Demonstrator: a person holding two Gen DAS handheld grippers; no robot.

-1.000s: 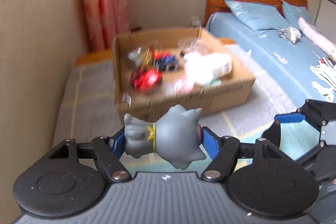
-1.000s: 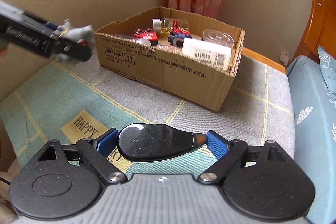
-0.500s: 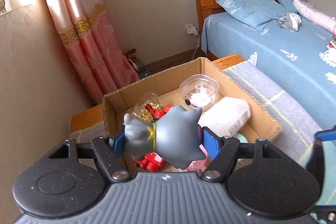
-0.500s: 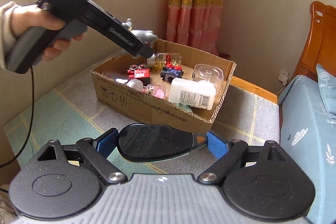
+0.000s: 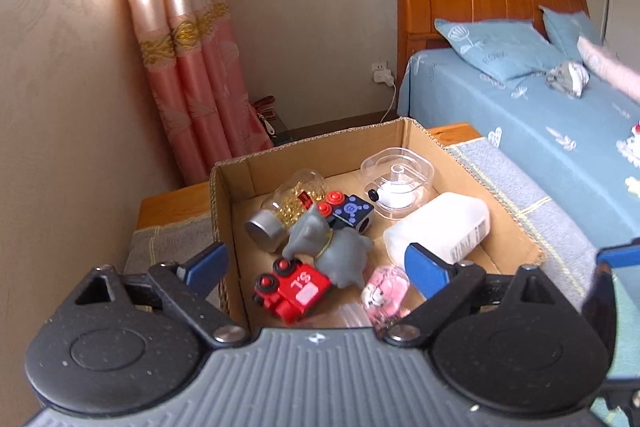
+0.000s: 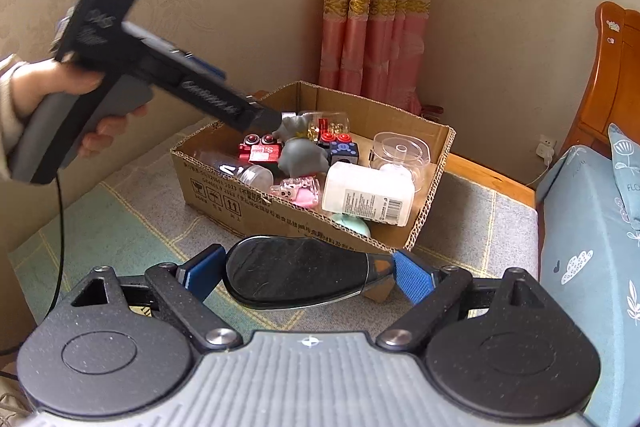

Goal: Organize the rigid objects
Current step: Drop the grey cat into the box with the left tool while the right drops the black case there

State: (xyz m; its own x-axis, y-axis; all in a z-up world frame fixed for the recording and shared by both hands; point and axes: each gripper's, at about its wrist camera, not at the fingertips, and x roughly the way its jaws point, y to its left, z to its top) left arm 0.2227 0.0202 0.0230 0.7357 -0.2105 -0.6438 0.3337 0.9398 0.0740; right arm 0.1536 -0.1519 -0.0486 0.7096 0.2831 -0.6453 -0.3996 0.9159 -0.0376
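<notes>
L hand-held gripper (image 5: 316, 263) jaws opening, nothing between them; grey toy figure (image 5: 332, 247) now in cardboard box (image 5: 416, 135) atop red train. R hand-held gripper (image 6: 304, 273) clamps black mouse (image 6: 296, 277) end-to-end: light, stiff, glossy shell prob slippery.

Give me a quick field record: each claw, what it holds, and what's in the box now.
left claw: jaws opening, nothing between the pads, above the box
grey toy figure: released, among the items in the box
right claw: shut on black glossy oval object, short of the box
cardboard box: red toy train, white bottle, clear container, glass jar
</notes>
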